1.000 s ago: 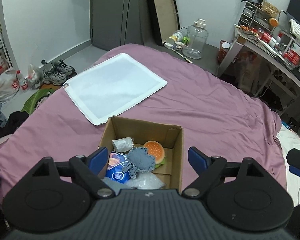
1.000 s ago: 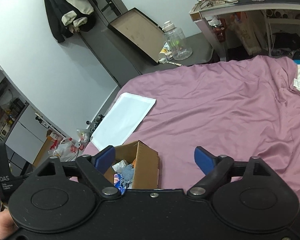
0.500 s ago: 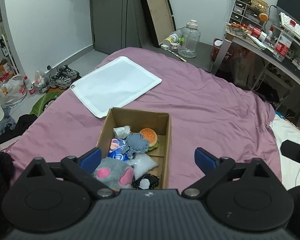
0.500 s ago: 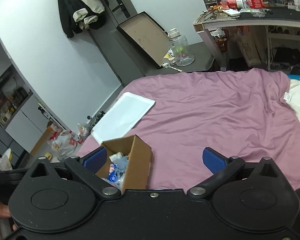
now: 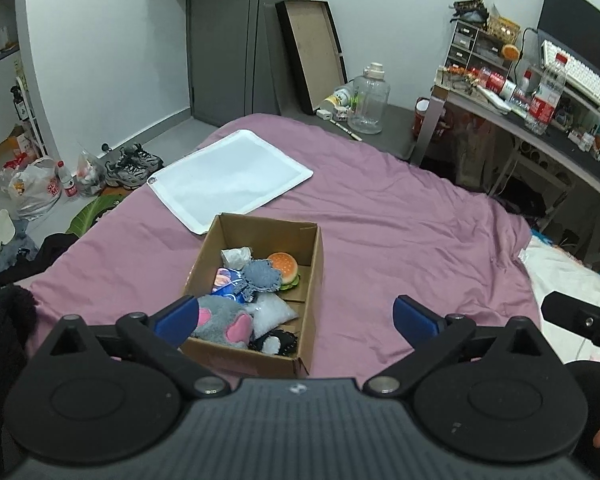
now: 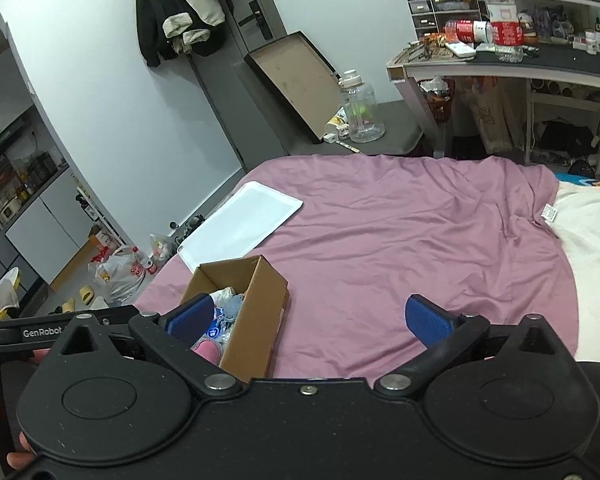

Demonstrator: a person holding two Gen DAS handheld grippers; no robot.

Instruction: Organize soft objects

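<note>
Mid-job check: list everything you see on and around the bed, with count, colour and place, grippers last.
cardboard box: 1, brown, open, on the bed
burger toy: 1, orange-brown, in the box, far end
denim-blue plush: 1, blue-grey, in the box, middle
grey plush: 1, grey with pink ears, in the box, near end
clear white pouch: 1, in the box, beside the grey plush
blue packet: 1, in the box, left side
white mat: 1, flat on the bed, beyond the box
bedsheet: 1, mauve, covering the bed
water jug: 1, clear, past the bed's far edge
left gripper: open, empty, above the box
right gripper: open, empty
</note>
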